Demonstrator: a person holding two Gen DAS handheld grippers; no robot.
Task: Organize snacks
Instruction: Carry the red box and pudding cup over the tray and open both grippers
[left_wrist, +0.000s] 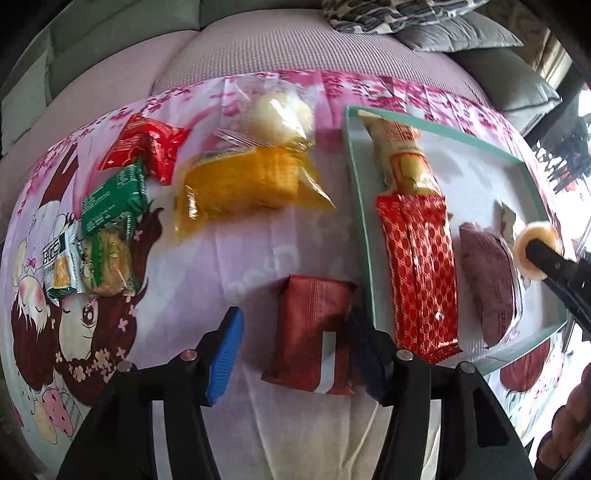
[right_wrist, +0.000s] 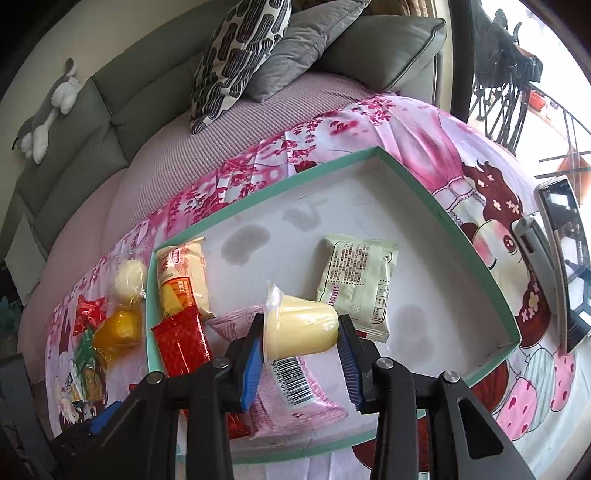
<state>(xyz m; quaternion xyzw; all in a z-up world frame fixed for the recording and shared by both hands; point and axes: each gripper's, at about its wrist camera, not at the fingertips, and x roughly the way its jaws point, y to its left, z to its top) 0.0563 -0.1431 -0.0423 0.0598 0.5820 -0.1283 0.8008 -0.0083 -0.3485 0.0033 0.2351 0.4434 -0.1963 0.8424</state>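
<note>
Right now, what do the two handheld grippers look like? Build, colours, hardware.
Both match. The left gripper and right gripper have matte black plastic linkage arms with round silver pivot pins. Each carries two fingers with ribbed blue pads, one a brighter blue, the other darker navy. No cables, markings or sleeves show in either wrist view.

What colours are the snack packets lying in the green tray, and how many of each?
red packet: 1
beige-yellow packet: 1
pink packet: 1
pale green packet: 1
Total: 4 in the tray; the pudding cup held by the right gripper is not counted.
</note>
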